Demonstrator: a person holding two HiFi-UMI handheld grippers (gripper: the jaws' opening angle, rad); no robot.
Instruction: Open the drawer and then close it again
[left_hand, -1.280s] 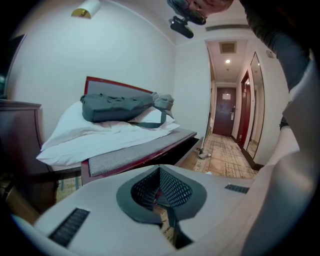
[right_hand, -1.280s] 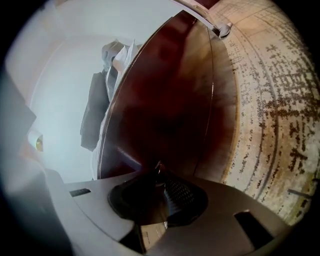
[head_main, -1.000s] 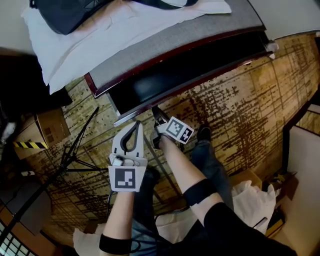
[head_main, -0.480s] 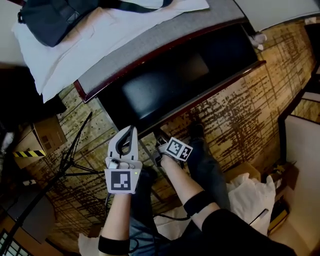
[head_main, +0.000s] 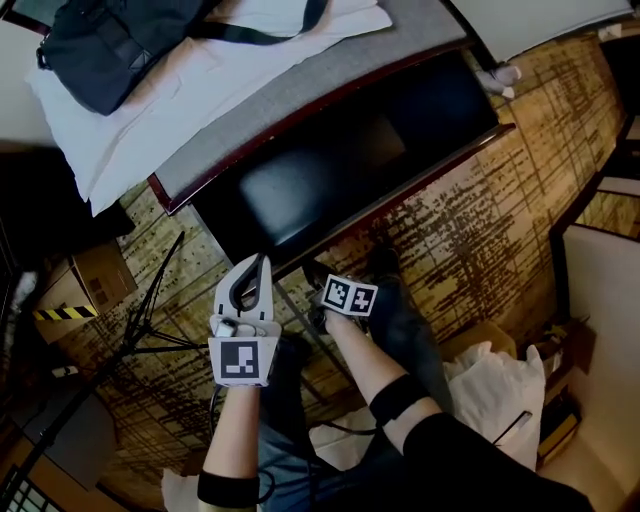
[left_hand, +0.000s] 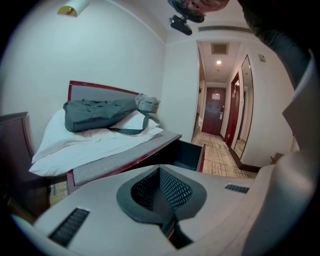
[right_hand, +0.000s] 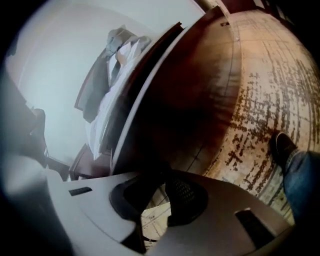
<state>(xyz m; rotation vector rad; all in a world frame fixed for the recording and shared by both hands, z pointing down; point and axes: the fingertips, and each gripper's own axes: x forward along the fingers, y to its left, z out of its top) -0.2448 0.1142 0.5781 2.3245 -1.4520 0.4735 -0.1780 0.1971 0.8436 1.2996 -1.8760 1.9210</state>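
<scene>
White walls, wall lamp high up. Bed: dark red frame, grey top panel, white bedding, grey bag lying on it. Floor: tan carpet, dark broken-line pattern. Cardboard box and black tripod on floor near bed corner. Corridor beyond bed, ceiling spot lit, dark red door at far end
</scene>
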